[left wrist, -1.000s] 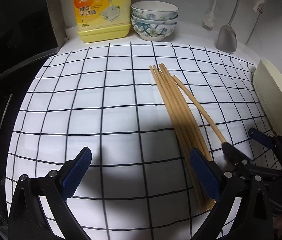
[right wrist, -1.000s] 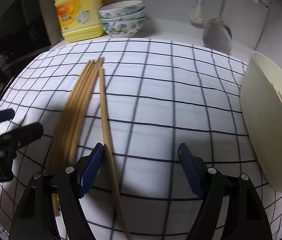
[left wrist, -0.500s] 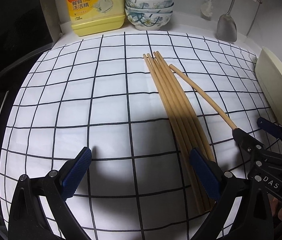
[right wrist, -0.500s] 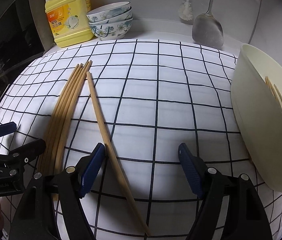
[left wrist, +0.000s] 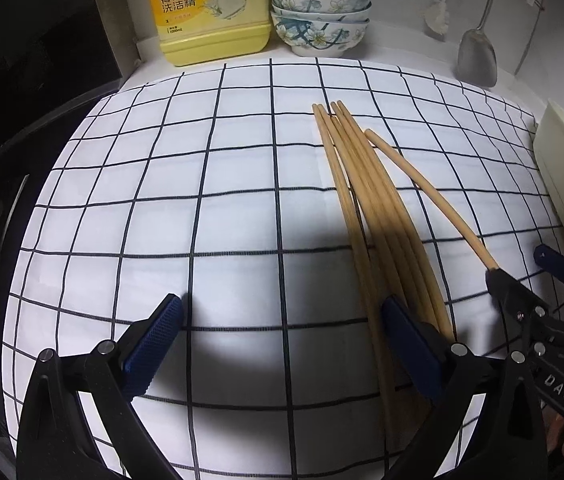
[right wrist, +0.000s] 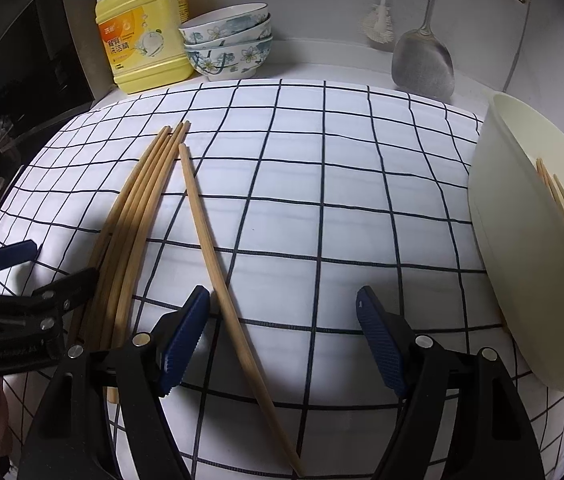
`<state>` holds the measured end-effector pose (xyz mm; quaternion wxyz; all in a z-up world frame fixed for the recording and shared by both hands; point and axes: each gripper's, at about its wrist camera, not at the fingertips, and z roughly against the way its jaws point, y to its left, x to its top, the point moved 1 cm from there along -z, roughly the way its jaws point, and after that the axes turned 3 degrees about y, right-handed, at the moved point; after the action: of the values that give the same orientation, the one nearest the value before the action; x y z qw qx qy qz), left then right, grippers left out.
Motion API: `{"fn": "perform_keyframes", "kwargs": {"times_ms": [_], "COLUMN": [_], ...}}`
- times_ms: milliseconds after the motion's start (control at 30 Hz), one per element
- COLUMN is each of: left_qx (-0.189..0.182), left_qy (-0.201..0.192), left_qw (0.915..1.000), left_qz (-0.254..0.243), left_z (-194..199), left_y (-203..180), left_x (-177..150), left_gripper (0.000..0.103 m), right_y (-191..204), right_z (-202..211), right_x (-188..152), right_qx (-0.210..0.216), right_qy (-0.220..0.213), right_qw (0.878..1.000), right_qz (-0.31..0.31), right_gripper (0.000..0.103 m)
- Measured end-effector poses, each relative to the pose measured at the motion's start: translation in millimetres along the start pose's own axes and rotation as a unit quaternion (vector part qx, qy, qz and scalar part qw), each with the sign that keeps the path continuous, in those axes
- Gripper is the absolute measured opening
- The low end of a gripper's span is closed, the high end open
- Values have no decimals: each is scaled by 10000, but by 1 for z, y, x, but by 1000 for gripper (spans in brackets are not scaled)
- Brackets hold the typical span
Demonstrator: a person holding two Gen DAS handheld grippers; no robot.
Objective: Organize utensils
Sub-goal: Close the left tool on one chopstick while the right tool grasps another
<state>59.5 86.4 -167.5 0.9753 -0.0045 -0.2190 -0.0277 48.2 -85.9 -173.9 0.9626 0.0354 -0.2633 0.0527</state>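
A white cloth with a dark grid (left wrist: 241, 208) covers the desk. On it lies a bundle of wooden chopsticks (left wrist: 366, 200), packed side by side and running from the far middle of the cloth toward the near edge. One single chopstick (right wrist: 217, 264) lies apart just to the right of the bundle, its far tip close to the bundle's tips and its near end splayed off to the right.

The left claw (left wrist: 277, 344) hangs over the near part of the cloth with its jaws wide apart and nothing between the blue pads; its right finger sits over the near ends of the bundle. The right claw (right wrist: 282, 328) is also spread wide and grips nothing; the single chopstick passes between its fingers, just beside the left pad, though I cannot tell whether they touch.

At the right edge stands a cream tub (right wrist: 522, 240), tilted in view, with a few chopsticks (right wrist: 562, 208) already inside it. At the far side a yellow dish-soap bottle (right wrist: 141, 40) stands next to a stack of flowered bowls (right wrist: 229, 44). A metal spatula (right wrist: 422, 64) and a white brush (right wrist: 380, 20) hang against the wall at the far right.
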Motion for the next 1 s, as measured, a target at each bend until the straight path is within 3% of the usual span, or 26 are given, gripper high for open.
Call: {"fn": "perform_keyframes", "kwargs": {"times_ms": [233, 400, 467, 600, 633, 800, 900, 933, 1000], "left_qx": [121, 206, 190, 164, 107, -88, -174, -254, -416], "left_qy": [140, -16, -151, -288, -297, -274, -271, -270, -287], "left_qw": [9996, 9993, 9991, 9993, 9994, 9996, 9993, 9991, 9983], "left_qz": [232, 311, 352, 185, 158, -63, -185, -222, -283], "left_z": [-10, -13, -10, -7, -6, -4, -3, -3, -2], "left_y": [2, 0, -2, -11, -12, -18, -21, -21, -20], "left_x": [23, 32, 33, 33, 33, 34, 34, 34, 34], "left_gripper": [98, 94, 77, 62, 55, 38, 19, 11, 8], "right_y": [5, 10, 11, 8, 10, 22, 30, 33, 35], "right_z": [-5, -9, -9, -11, -10, -8, -7, -7, -7], "right_x": [9, 13, 14, 15, 14, 14, 15, 15, 15], "right_qx": [-31, -12, 35, 179, 193, 330, 332, 257, 215], "right_qy": [-42, -117, -128, -87, -104, -85, -53, -51, -64], "right_qw": [9998, 9993, 9990, 9987, 9983, 9961, 9946, 9942, 9942], "right_qz": [177, 358, 436, 469, 531, 815, 982, 1041, 1055], "right_gripper": [72, 72, 72, 69, 63, 40, 14, 9, 8]}}
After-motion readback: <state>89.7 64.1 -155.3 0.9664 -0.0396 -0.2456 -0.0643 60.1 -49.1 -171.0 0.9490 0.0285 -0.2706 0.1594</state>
